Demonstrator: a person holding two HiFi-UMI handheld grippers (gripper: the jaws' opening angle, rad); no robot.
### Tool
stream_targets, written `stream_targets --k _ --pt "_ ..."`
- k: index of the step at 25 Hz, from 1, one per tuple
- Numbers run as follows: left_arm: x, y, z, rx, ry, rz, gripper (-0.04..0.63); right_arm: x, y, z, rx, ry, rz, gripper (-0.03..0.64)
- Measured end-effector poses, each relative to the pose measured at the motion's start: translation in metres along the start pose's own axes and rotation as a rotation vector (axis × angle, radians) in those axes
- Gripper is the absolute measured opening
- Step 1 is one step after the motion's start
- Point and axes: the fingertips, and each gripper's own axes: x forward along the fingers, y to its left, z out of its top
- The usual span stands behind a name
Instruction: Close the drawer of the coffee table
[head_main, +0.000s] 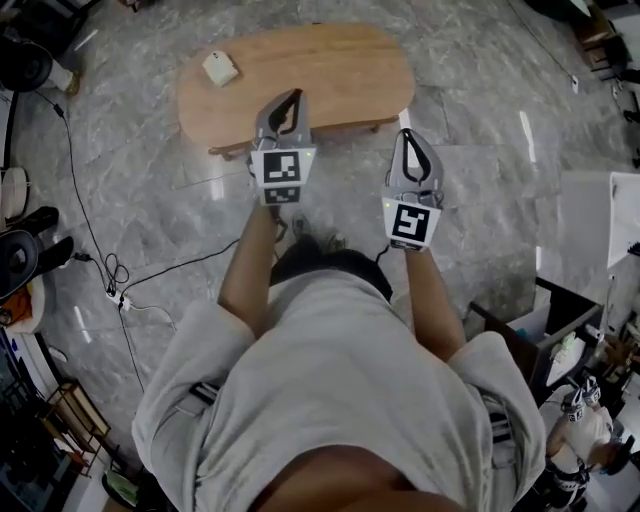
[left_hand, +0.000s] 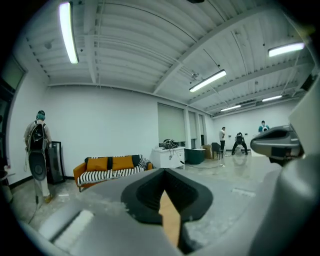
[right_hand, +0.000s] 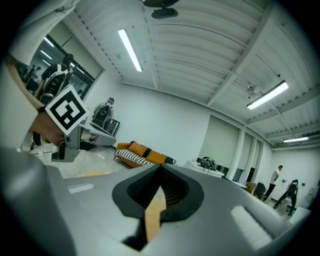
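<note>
In the head view the oval wooden coffee table (head_main: 330, 75) stands on the marble floor ahead of me, with a small white object (head_main: 220, 68) near its left end. From here its drawer is hidden. My left gripper (head_main: 290, 96) is shut with nothing in it, and its tips hang over the table's near edge. My right gripper (head_main: 411, 136), also shut and empty, hovers just off the near right corner. In the left gripper view the jaws meet, and a strip of wood (left_hand: 170, 220) shows below them. The right gripper view likewise has wood (right_hand: 152, 212) in its slot.
A black cable and a power strip (head_main: 118, 297) lie on the floor at the left. White furniture (head_main: 590, 230) stands at the right. An orange striped sofa (left_hand: 112, 167) is against the far wall, a person with a backpack (left_hand: 37, 150) stands left, and other people (left_hand: 240, 142) are far right.
</note>
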Motion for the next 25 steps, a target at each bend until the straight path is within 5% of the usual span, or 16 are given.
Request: stream_targets --k 4,10,25 --pt "-0.001 0.019 0.016 -0.012 -0.042 0.018 0.02 0.004 0.0 0.013 -0.027 0.012 -0.008 0.003" --pt "-0.002 -0.021 0.025 -0.046 -0.085 -0.053 0.02 0.015 0.011 0.034 -0.052 -0.015 0.046 0.003" --pt "0.001 -0.031 0.018 -0.045 -0.059 -0.105 0.02 0.035 0.021 0.037 0.028 -0.035 0.046 0.003"
